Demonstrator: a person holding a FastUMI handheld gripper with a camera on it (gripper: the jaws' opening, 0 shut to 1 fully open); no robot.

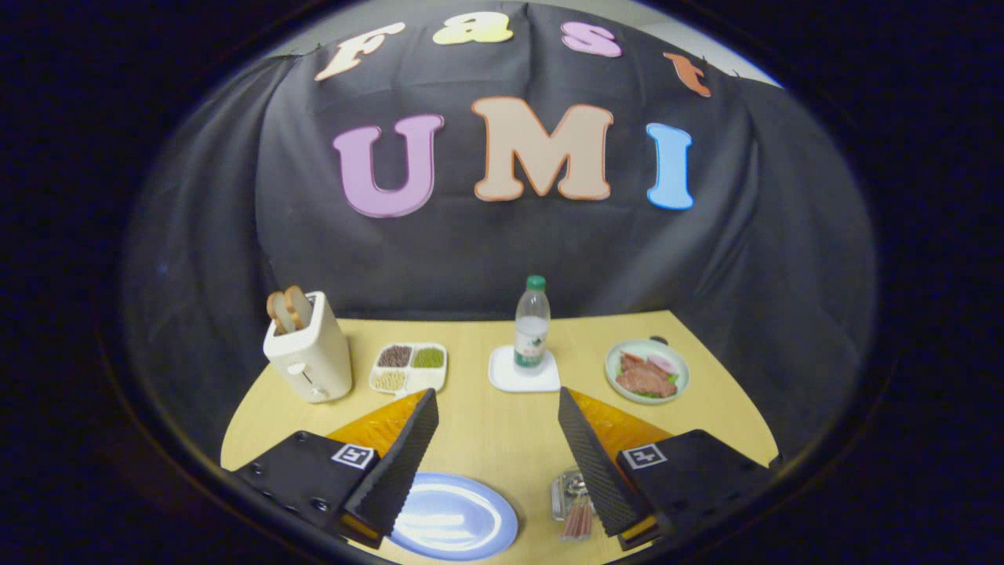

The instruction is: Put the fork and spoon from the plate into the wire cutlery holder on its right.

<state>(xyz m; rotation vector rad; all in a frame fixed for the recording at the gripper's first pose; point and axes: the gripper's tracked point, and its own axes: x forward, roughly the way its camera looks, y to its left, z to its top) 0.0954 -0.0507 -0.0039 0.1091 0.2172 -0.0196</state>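
Note:
My gripper [498, 392] hangs open above the wooden table [502, 439], with nothing between its fingers. Below and between them, close against the left finger [396, 463], lies a pale blue plate [455, 518]; the part of it that shows is bare and shiny. To the plate's right, partly hidden behind the right finger [600, 467], stands the wire cutlery holder [563, 493]. Thin reddish-brown handles [578, 519] stick out of it towards me. I cannot tell whether they belong to the fork, the spoon or both.
Beyond the fingers stand a cream toaster [307, 357] with two bread slices, a divided dish of beans [409, 367], a water bottle [532, 323] on a white coaster [524, 377], and a green plate of food [647, 370].

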